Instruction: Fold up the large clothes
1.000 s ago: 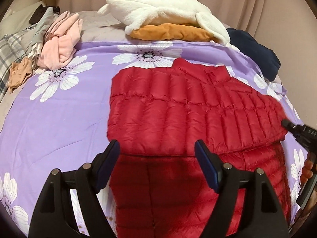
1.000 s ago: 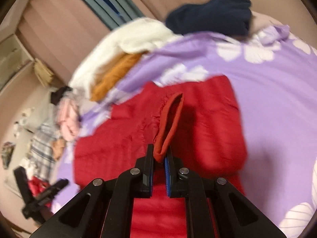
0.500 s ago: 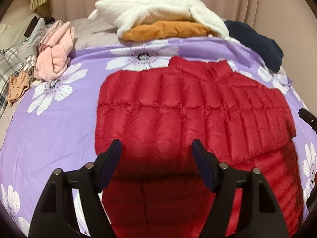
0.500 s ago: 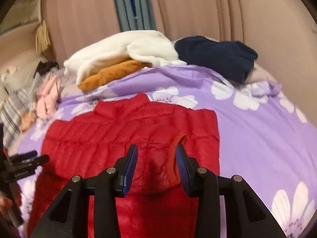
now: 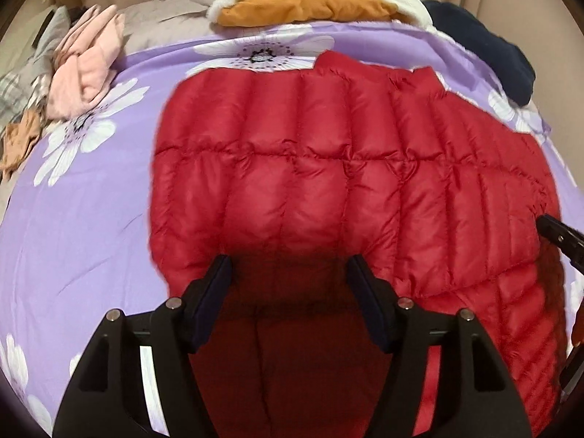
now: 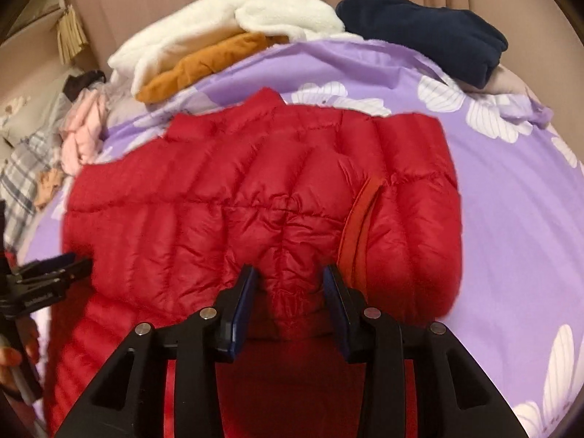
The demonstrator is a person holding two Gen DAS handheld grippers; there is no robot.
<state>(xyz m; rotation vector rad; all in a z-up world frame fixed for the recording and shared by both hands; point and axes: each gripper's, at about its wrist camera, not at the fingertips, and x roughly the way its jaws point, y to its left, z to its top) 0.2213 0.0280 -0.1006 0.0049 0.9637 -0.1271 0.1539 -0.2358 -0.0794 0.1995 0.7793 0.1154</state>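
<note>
I see the red puffer jacket point(image 5: 328, 189) lying flat in the middle of the purple flowered bedspread point(image 5: 91, 226), its sleeves folded across its body and its collar toward the curtain. My left gripper point(image 5: 290, 284) hangs over the jacket's near part, fingers wide apart with nothing between them. My right gripper point(image 6: 290, 292) stands partly open just above the folded sleeve, gripping nothing; the sleeve's cuff point(image 6: 359, 219) lies beside its right finger.
</note>
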